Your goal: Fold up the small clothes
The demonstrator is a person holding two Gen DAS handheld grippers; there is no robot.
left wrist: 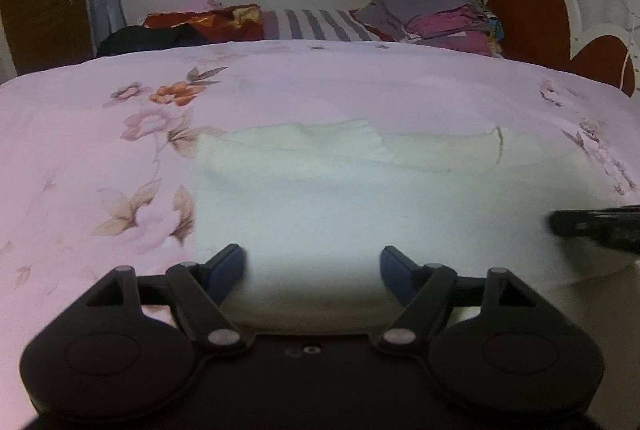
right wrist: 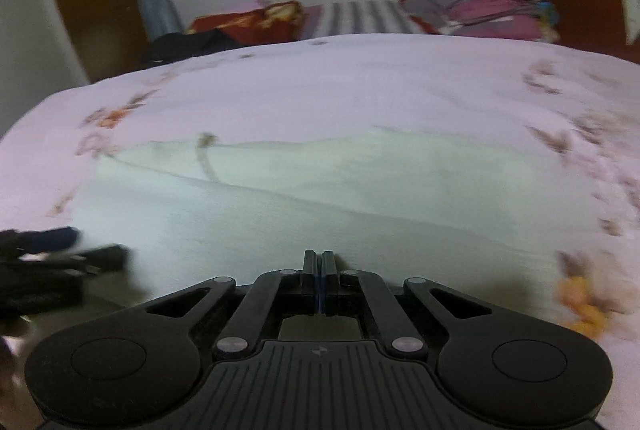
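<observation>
Left gripper (left wrist: 312,270): jaws apart — over the white garment's (left wrist: 340,198) near edge.
Right gripper (right wrist: 319,266): jaws together — whether cloth is pinched, cannot tell.
Bed (left wrist: 320,78): pink floral sheet.

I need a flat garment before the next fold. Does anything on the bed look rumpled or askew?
The pale white cloth garment on the pink floral bedsheet is not flat: its far edge is rumpled and folded over unevenly, with a stray seam curling up at the right. Nothing looks spilled or damaged.

Matt white cloth garment (left wrist: 320,198), floral cotton bedsheet (left wrist: 100,150)
</observation>
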